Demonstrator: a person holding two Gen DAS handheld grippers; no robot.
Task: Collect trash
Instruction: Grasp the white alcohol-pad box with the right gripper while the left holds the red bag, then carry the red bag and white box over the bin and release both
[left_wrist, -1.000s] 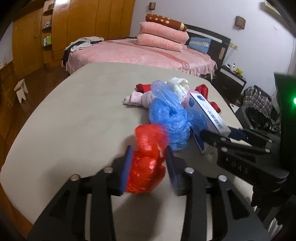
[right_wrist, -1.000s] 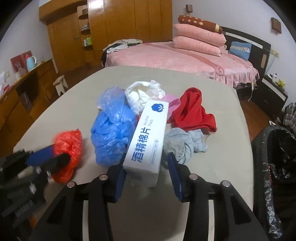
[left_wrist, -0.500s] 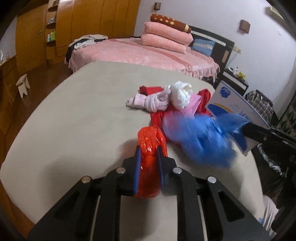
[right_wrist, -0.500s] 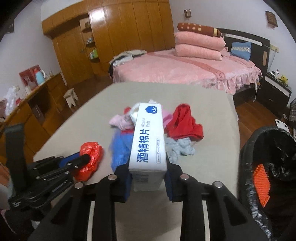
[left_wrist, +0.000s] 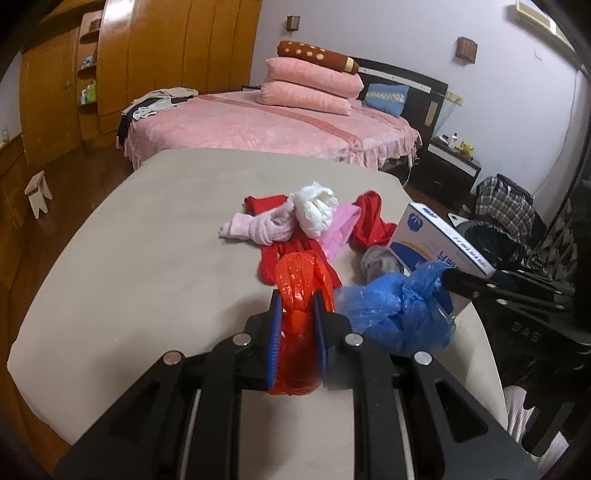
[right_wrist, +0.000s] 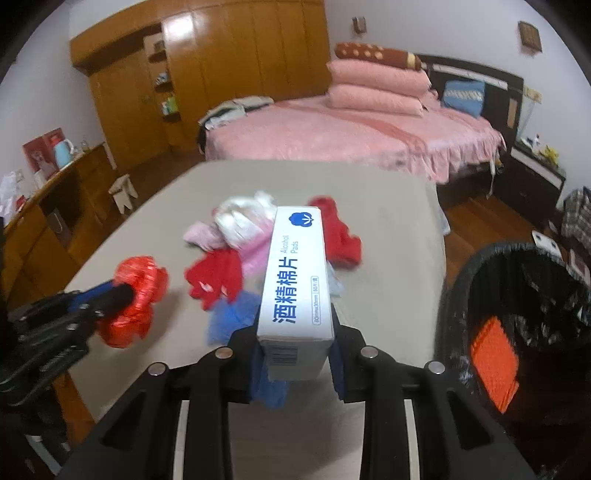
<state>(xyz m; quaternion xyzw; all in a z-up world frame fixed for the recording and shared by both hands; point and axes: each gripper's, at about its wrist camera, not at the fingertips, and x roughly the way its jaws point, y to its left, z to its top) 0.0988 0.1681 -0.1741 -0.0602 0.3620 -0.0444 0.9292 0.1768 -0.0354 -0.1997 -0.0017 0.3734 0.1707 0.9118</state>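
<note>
1. The left gripper (left_wrist: 297, 325) is clamped on a crumpled red plastic bag (left_wrist: 301, 291), which bulges above its blue pads and hangs out below them, clear of the beige table (left_wrist: 155, 266).
2. The right gripper (right_wrist: 295, 354) is clamped on a white alcohol-pad box (right_wrist: 295, 273), gripped near its barcode end so that most of the box sticks out ahead of the fingers.
3. A blue plastic bag (left_wrist: 399, 310) hangs at the near end of that box; it appears caught in the same grip, though the right wrist view blurs it too much to be sure.
4. The black-lined trash bin (right_wrist: 524, 325) stands just beside the table's right edge, with something orange already inside.
5. Handling, as a judgement:
   - The red bag is light, soft and slippery. It squashes instead of resisting, so a firm pinch through the bunched middle suits it.
   - The box is light and stiff, but thin card can dent. Held at one end, it may tilt or slide.
   - The blue bag could slip free on the way to the bin.
6. Left on the table are a white wad (left_wrist: 316, 210), a pink sock (left_wrist: 258, 229), red cloths (left_wrist: 371, 221) and a grey rag (left_wrist: 378, 262).
</note>
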